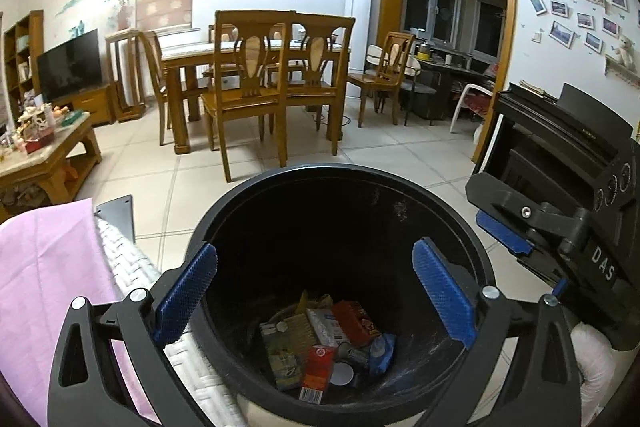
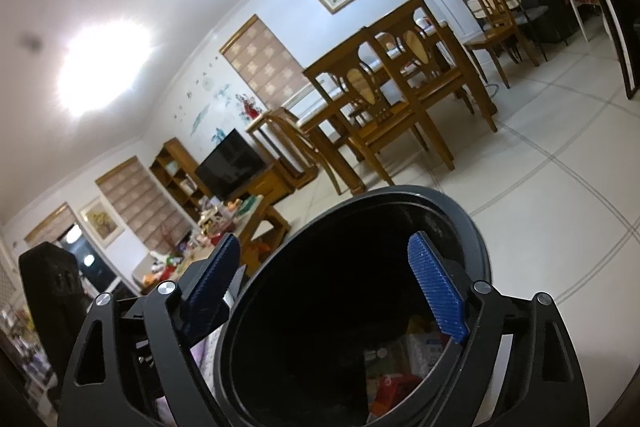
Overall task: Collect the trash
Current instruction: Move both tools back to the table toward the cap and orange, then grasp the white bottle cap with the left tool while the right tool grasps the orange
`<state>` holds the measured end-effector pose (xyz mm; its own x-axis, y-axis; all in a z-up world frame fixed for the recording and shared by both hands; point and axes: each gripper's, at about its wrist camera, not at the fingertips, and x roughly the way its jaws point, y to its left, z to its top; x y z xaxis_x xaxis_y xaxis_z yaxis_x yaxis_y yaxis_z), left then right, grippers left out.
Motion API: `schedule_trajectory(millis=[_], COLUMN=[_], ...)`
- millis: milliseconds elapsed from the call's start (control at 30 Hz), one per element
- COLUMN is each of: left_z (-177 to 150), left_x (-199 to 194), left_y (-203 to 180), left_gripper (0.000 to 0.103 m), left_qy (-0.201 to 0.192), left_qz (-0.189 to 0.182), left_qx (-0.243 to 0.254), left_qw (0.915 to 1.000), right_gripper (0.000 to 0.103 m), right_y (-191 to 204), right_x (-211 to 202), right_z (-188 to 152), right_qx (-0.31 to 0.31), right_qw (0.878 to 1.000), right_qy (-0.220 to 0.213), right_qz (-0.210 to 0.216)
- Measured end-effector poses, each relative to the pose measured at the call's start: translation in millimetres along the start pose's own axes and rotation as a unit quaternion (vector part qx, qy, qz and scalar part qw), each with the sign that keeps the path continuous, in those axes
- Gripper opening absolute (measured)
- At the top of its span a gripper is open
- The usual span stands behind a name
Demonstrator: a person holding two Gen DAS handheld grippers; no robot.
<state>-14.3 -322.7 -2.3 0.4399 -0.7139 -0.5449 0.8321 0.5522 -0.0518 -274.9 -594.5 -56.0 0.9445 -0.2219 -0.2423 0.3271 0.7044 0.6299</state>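
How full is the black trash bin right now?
Mostly empty: the black trash bin holds only a shallow layer of wrappers on its bottom.

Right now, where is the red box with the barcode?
In the left wrist view, the red box lies at the bottom of the black trash bin, beside a white round lid, between the open left gripper fingers.

Upright black bin [image 1: 400, 195] on tiled floor holds mixed wrappers [image 1: 320, 339] at bottom.
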Motion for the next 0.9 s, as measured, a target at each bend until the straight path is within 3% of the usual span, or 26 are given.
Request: schedule_trajectory(millis=[200,500,700,833,900], left_z=[-3,-29,-47,-65,-75], left_x=[-25,-76,-111,-120,-122], left_y=[18,118,207,276,308], left_gripper=[0.098,0.098,0.098,0.096,0.090], left_qy=[0.001,0.008,0.023,0.068,0.082], left_qz=[0.023,0.093,0.167,0.203,0.215], left_qx=[-0.002,-0.083,-0.143,-0.186,-0.211], left_qw=[0.9997,0.9921,0.9752,0.9589,0.9499], right_gripper=[0.088,0.088,0.088,0.088,0.088], right_y=[22,108,165,198,214], right_x=[8,38,55,66,70], right_z=[-11,-55,-83,-95,-102], right_qx=[-0.018,-0.086,-0.128,-0.150,-0.162], right_qw=[0.999,0.990,0.979,0.971,0.966], right_qy=[0.027,0.095,0.134,0.154,0.165], right_qz=[0.013,0.060,0.087,0.104,0.113])
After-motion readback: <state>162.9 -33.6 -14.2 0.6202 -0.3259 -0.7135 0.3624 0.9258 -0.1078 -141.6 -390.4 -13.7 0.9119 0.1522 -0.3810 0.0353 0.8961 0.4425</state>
